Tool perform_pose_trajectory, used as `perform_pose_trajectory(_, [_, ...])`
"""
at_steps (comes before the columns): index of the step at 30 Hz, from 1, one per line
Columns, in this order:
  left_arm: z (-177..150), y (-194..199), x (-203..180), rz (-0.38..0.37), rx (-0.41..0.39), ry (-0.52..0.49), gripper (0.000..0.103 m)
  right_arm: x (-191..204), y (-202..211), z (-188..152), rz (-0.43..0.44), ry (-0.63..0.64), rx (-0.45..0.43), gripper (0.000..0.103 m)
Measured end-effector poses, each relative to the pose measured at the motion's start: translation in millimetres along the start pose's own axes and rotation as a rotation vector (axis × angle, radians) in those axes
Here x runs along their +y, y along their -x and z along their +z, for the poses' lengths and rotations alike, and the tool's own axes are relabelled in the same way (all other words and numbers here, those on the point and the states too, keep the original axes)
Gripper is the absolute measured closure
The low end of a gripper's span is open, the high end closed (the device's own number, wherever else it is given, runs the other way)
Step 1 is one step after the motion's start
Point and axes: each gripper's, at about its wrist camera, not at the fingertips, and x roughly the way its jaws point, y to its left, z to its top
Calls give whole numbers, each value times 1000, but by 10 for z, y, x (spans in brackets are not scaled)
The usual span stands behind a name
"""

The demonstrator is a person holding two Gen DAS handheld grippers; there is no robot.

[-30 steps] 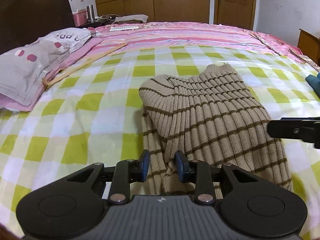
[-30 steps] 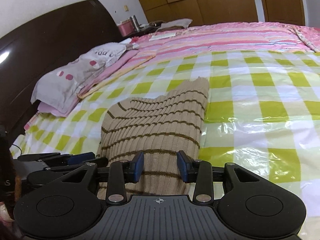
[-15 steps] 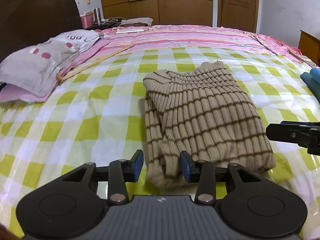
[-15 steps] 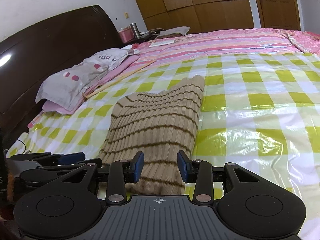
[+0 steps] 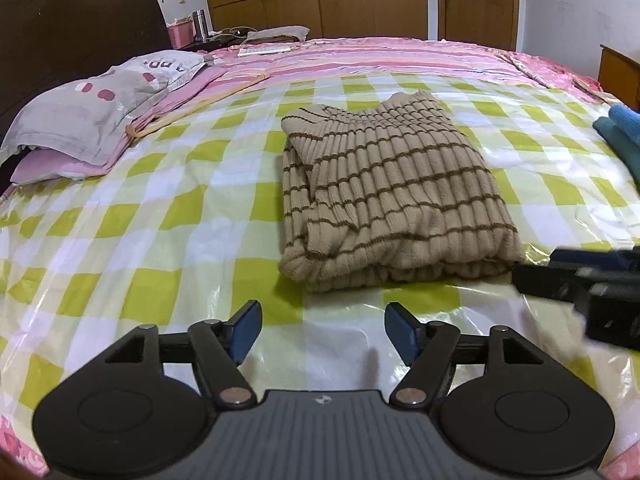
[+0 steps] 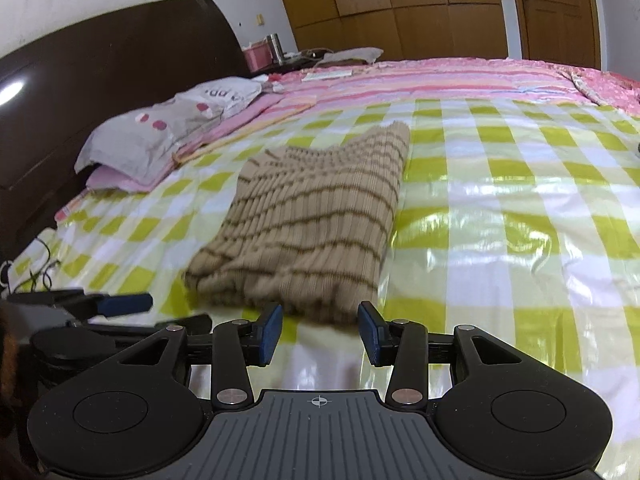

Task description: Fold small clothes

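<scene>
My left gripper (image 5: 323,332) spread wide, empty; right gripper (image 6: 320,334) likewise. Folded beige brown-striped ribbed sweater (image 5: 394,196) frame centre on green-checked plastic sheet (image 5: 160,220).

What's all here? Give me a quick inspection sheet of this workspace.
Surface: bed under a shiny green-checked sheet.
Job's things: striped sweater, folded, lying flat.
Clutter: pillow; blue cloth at the right edge.
Grippers: left gripper and right gripper both open, empty, short of the sweater.
Cables: wires off the bed's left edge.
Surroundings: dark headboard, wooden wardrobe, door.
</scene>
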Motion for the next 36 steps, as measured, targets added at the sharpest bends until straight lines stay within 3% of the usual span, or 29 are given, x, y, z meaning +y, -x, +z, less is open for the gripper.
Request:
perform_pose_trajectory(14, [-146,190,-126,-30,-35,-3,18,5,92,-239,-32,6,4,61])
perform_pose_trajectory(36, [-208,230,-180,-26,-45,-15,17,7,122,-313,-28,-16,13,61])
